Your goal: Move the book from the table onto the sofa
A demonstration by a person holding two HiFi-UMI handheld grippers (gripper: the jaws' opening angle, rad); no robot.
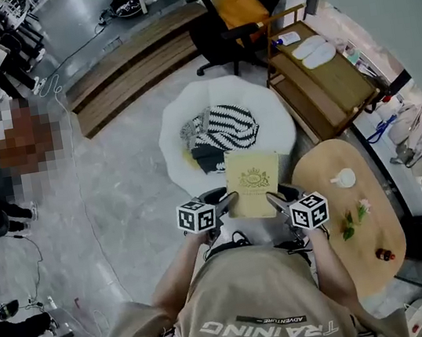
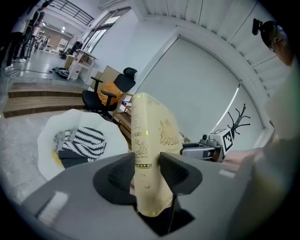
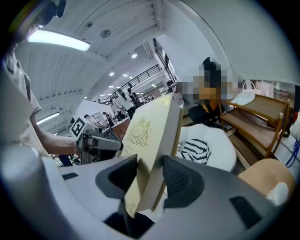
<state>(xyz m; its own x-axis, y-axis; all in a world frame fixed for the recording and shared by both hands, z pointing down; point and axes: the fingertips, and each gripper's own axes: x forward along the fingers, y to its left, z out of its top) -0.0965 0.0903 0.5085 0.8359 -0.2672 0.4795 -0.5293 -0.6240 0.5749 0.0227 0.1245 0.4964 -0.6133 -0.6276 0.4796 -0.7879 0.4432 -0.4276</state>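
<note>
A cream-yellow book [image 1: 255, 183] with a gold crest on its cover is held in the air between both grippers, just in front of the round white sofa [image 1: 273, 106]. My left gripper [image 1: 231, 198] is shut on the book's left edge, spine side [image 2: 146, 159]. My right gripper [image 1: 274, 199] is shut on its right edge [image 3: 150, 159]. In the left gripper view the book stands upright between the jaws, and the right gripper [image 2: 206, 149] shows beyond it. The oval wooden table [image 1: 362, 219] lies to the right.
On the sofa lie striped black-and-white cushions [image 1: 225, 131]. The table carries a white cup [image 1: 344, 178], a flower sprig [image 1: 354, 219] and a small brown bottle [image 1: 383, 254]. A black office chair [image 1: 238, 13] with an orange cushion and a low wooden bench [image 1: 324, 78] stand beyond.
</note>
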